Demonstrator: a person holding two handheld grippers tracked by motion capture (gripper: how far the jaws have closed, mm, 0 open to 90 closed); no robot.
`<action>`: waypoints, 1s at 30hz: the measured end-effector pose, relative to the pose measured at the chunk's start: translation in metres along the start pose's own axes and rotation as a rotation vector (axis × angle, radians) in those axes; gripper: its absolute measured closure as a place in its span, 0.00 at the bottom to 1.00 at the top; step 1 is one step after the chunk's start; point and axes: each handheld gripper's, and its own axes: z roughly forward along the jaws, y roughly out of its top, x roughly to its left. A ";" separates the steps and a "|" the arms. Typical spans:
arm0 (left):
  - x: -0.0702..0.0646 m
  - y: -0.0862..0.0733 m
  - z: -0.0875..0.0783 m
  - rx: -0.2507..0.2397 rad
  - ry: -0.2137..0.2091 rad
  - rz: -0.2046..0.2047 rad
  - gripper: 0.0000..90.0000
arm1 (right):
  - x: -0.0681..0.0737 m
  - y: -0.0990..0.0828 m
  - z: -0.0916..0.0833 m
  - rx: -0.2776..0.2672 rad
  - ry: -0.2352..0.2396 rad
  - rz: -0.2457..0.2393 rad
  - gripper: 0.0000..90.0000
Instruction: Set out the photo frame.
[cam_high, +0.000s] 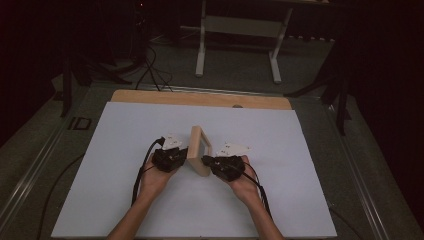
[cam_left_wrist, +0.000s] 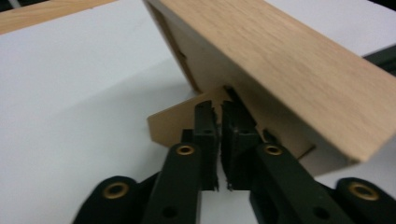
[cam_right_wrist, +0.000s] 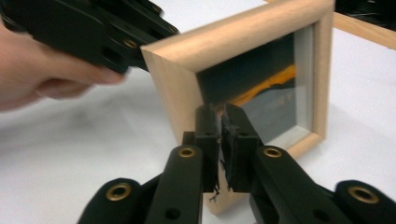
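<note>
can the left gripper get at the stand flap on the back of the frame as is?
Probably yes. The left gripper is right at the stand flap behind the wooden frame, jaws nearly closed, nothing between them and it.

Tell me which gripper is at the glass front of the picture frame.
The right gripper: its jaws face the frame glass. The left gripper faces the plain wooden back.

Frame (cam_high: 199, 150) upright on board (cam_high: 125, 150), seemingly between grippers.

picture frame (cam_left_wrist: 289, 70) — top cut off | hand (cam_right_wrist: 42, 70) — blurred, cropped
</note>
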 end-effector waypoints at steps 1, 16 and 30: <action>0.002 0.000 -0.003 -0.002 -0.008 -0.007 0.87 | -0.001 -0.001 -0.001 0.012 -0.011 -0.014 0.91; 0.003 -0.006 -0.038 -0.070 0.050 -0.013 0.52 | -0.004 -0.004 -0.013 0.045 -0.064 -0.032 0.60; -0.007 -0.006 -0.055 -0.127 0.028 -0.007 0.34 | -0.008 -0.018 -0.030 0.075 -0.105 -0.035 0.51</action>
